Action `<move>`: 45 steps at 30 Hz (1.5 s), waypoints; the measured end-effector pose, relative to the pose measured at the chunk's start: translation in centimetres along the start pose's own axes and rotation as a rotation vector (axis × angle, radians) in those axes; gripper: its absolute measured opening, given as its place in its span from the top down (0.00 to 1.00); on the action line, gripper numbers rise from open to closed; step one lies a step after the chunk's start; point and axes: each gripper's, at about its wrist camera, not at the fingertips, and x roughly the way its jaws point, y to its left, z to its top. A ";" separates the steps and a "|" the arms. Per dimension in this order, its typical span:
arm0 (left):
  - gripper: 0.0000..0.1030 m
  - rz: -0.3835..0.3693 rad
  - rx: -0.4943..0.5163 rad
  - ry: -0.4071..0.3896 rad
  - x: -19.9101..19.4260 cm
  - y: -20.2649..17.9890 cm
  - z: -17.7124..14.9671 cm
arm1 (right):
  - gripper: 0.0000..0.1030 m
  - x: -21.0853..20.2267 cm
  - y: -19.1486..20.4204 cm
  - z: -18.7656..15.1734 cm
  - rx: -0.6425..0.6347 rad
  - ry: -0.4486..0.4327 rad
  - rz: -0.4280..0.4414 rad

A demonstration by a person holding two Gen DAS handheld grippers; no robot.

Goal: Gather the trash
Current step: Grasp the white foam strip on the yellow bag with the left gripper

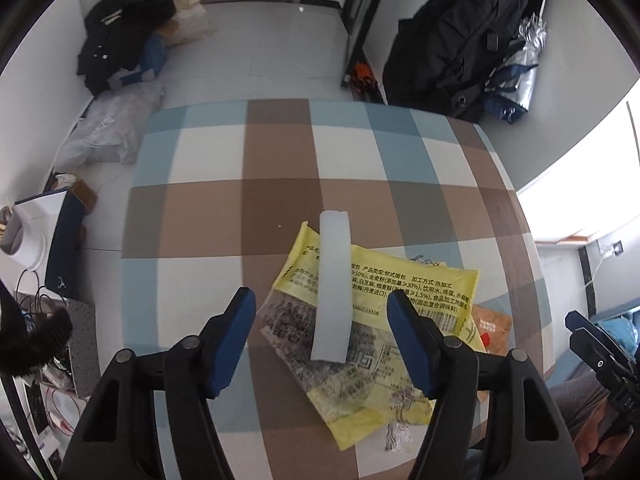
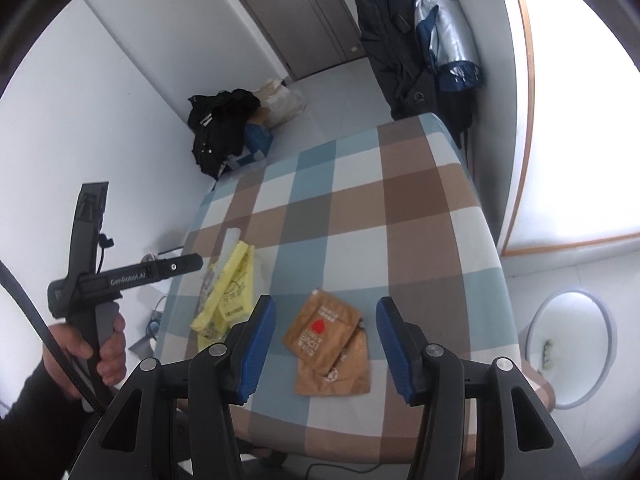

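A crumpled yellow wrapper (image 1: pixel 400 280) lies on the checked tablecloth (image 1: pixel 280 200) with a white strip (image 1: pixel 334 280) across it. My left gripper (image 1: pixel 320 296) hangs open just above them, one blue pad on each side and neither touching. An orange-brown packet (image 1: pixel 492 328) peeks out beyond the wrapper's right edge. In the right wrist view, my right gripper (image 2: pixel 326 304) is open over two brown packets (image 2: pixel 324 328) near the table's near edge, gripping nothing. The yellow wrapper (image 2: pixel 236 292) and white strip (image 2: pixel 231 242) lie to their left, near the table's left edge.
A round white bin (image 2: pixel 576 293) stands on the floor right of the table (image 2: pixel 400 220). A hand (image 2: pixel 108 344) holds the left tool at the table's left side. Black clothes (image 1: pixel 120 40), a plastic bag (image 1: pixel 108 132) and a dark coat (image 1: pixel 460 40) lie or hang beyond the table's far edge.
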 end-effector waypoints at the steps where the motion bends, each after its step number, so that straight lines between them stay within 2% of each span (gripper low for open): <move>1: 0.47 -0.011 0.003 0.010 0.3 0.0 0.0 | 0.50 0.3 -0.2 -0.1 0.006 0.007 -0.004; 3: 0.55 -0.033 0.001 0.027 0.9 -0.1 0.0 | 0.50 0.7 -0.5 -0.2 0.019 0.020 -0.005; 14: 0.55 0.008 -0.004 0.024 2.3 -0.2 0.4 | 0.49 2.1 -1.4 -0.1 0.064 0.034 -0.022; 17: 0.69 0.029 -0.001 0.023 2.4 -0.1 0.6 | 0.49 2.3 -1.6 -0.2 0.065 0.038 -0.026; 20: 0.86 -0.016 -0.013 0.024 2.5 0.2 0.7 | 0.49 2.3 -1.7 -0.2 0.064 0.042 -0.032; 21: 0.88 -0.023 -0.013 0.027 2.5 0.1 0.6 | 0.49 2.3 -1.7 -0.3 0.065 0.042 -0.032; 27: 0.92 -0.023 -0.003 0.013 2.2 0.0 0.7 | 0.49 2.1 -1.6 -0.4 0.062 0.039 -0.033; 35: 0.94 -0.086 -0.051 0.001 1.3 0.9 0.7 | 0.49 2.1 -0.5 -0.5 0.040 0.029 -0.031; 45: 0.95 -0.169 -0.081 -0.067 -1.1 1.6 0.8 | 0.49 2.4 2.0 0.0 0.013 0.027 -0.015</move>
